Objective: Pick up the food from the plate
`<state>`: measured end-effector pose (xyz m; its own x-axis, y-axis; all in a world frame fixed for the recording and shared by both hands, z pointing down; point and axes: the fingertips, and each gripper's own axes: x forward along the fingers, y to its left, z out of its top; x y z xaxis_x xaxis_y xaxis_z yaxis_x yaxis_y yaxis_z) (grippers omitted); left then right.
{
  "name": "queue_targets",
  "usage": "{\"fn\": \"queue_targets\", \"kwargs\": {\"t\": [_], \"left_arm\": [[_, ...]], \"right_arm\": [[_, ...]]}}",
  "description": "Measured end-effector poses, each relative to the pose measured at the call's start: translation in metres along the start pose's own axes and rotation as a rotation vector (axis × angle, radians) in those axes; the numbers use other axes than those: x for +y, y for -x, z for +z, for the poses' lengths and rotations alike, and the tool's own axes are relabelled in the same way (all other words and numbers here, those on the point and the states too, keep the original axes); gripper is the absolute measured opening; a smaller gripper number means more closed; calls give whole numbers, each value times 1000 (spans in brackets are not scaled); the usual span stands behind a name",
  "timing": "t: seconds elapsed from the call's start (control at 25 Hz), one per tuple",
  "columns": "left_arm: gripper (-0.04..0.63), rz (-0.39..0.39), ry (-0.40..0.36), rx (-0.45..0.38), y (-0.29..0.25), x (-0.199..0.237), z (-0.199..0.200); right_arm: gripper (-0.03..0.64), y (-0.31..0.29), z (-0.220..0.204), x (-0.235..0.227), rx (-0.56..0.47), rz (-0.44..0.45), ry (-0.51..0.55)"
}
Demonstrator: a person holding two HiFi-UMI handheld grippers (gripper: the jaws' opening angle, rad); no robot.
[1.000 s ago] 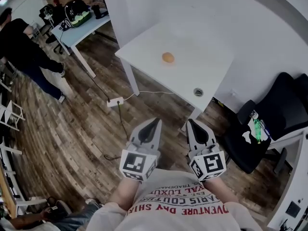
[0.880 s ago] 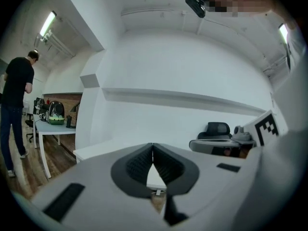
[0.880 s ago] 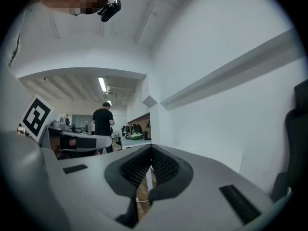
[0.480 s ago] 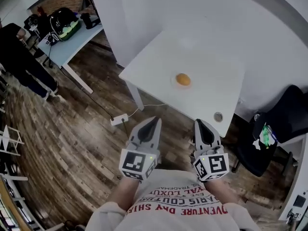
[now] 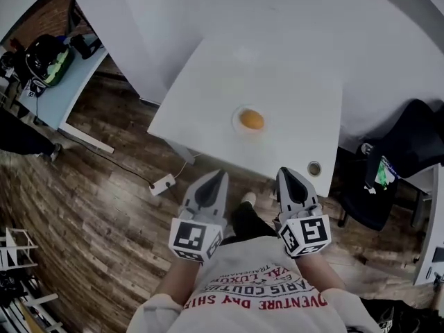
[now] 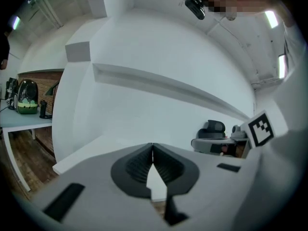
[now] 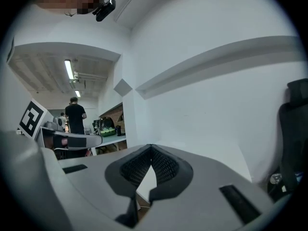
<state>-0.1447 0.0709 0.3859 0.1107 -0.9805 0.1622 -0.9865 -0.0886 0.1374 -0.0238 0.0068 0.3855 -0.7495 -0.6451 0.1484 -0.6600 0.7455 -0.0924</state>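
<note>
step: approach, likely | left gripper [image 5: 219,175], right gripper [image 5: 284,173]: jaws together, empty, short of table [image 5: 208,82] | next: open one, reach orange food [image 5: 251,119] on plate [image 5: 236,114]

Your right tool [image 7: 151,147] has its 2 jaws pressed together at the tips, with nothing between them. Just beyond them lies the white counter [image 7: 207,146], set against a white wall [image 7: 216,105]. A black chair [image 7: 294,138] stands at the right edge. Far off on the left, a person [image 7: 75,115] in dark clothes stands under 2 ceiling lights [image 7: 69,69].
</note>
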Motion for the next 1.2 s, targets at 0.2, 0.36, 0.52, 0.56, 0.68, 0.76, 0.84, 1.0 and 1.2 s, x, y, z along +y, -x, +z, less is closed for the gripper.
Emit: {"fn": "queue_targets", "kwargs": {"t": [0.2, 0.36, 0.52, 0.56, 0.68, 0.76, 0.84, 1.0, 1.2], "left_arm": [[6, -20, -14, 25, -60, 20, 4], [6, -52, -38, 49, -114, 40, 14], [6, -72, -47, 81, -168, 61, 19], [6, -77, -46, 90, -180, 65, 20], [6, -84, -38, 117, -211, 75, 19], [6, -91, -25, 144, -229, 81, 13], [6, -122, -19, 183, -242, 83, 3], [6, -214, -31, 265, -262, 84, -18], [6, -365, -48, 368, -274, 87, -38]], "right_arm": [[11, -49, -2, -40, 6, -30, -29], [11, -95, 3, -78, 10, -59, -60], [11, -138, 7, -116, 24, -83, -76], [11, -146, 8, -124, 29, -85, -81], [11, -165, 9, -144, 50, -99, -82], [11, -175, 3, -156, 78, -116, -86], [11, -180, -5, -163, 114, -137, -101], [11, -186, -19, -165, 187, -172, -113], [11, -189, -36, -168, 252, -286, -200]]}}
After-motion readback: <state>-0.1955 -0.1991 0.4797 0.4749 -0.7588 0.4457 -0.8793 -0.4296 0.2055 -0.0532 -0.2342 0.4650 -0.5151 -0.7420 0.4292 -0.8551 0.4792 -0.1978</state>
